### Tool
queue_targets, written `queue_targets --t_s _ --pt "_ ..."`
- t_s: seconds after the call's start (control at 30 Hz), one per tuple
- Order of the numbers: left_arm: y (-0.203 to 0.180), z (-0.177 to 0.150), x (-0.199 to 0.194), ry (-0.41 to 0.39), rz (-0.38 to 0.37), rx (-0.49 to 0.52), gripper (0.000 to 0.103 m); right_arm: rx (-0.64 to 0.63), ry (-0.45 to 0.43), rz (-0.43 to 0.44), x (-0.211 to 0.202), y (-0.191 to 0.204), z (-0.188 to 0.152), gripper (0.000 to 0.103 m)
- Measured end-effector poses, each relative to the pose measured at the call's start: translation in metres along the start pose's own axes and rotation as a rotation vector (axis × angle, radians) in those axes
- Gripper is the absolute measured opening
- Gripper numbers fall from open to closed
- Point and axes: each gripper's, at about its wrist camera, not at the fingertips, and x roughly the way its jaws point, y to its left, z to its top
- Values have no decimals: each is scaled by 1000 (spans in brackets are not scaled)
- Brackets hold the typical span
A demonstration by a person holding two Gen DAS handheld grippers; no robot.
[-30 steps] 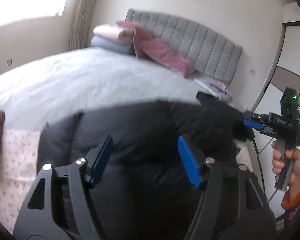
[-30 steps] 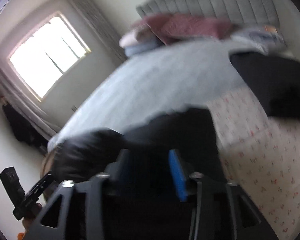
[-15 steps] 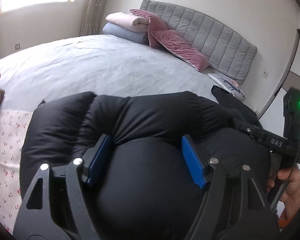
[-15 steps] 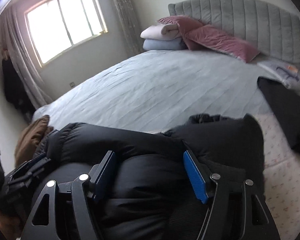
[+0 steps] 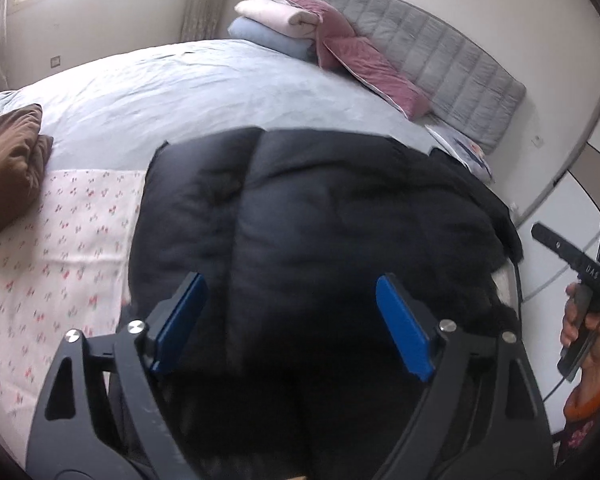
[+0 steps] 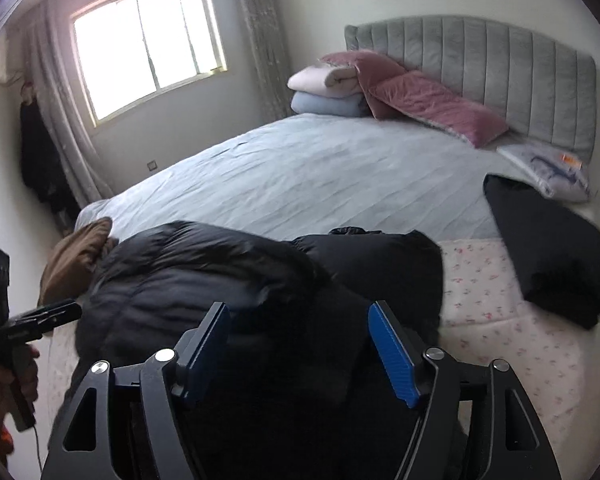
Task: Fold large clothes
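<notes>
This is a bedroom in a home. A wide bed (image 6: 320, 176) with a grey padded headboard (image 6: 500, 68) fills the room beyond the tongs, with folded blankets (image 6: 328, 92) and a pink pillow (image 6: 440, 108) stacked against it. A curtained window (image 6: 148, 44) lights the far wall.

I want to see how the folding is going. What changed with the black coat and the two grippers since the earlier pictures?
Both grippers' jaws have just been opening. The left gripper and right gripper now stand wide over the coat, their pads no longer pressing it. The coat, bunched up before, now lies flatter on the bed. The pillows, brown cloth and other black garment stayed put.
</notes>
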Motion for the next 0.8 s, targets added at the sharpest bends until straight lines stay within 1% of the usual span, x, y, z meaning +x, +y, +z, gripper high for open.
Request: queue_targets --t_s 0.17,0.27,0.37,0.5,0.6,0.7,0.8 --pt "-16 -31 -48 1 10 -3 95 -26 -1 -30 -60 15 -20 83" --pt "-22 -48 -76 -4 1 -16 100 -35 -1 -53 -88 18 -34 86" --pt "-29 -68 -99 -6 -11 -22 101 -42 10 -64 -115 21 -54 88" --pt "-32 -101 -122 9 -18 -40 101 -19 39 -36 -140 18 -81 88" --pt "-29 -126 -136 25 -33 -59 101 -9 66 5 -161 13 -108 89" --pt "-19 -151 -148 31 -44 -88 101 -1 90 40 -179 4 -136 89" --pt "-3 -167 -156 43 -44 -110 101 8 127 84 -189 -10 -165 90"
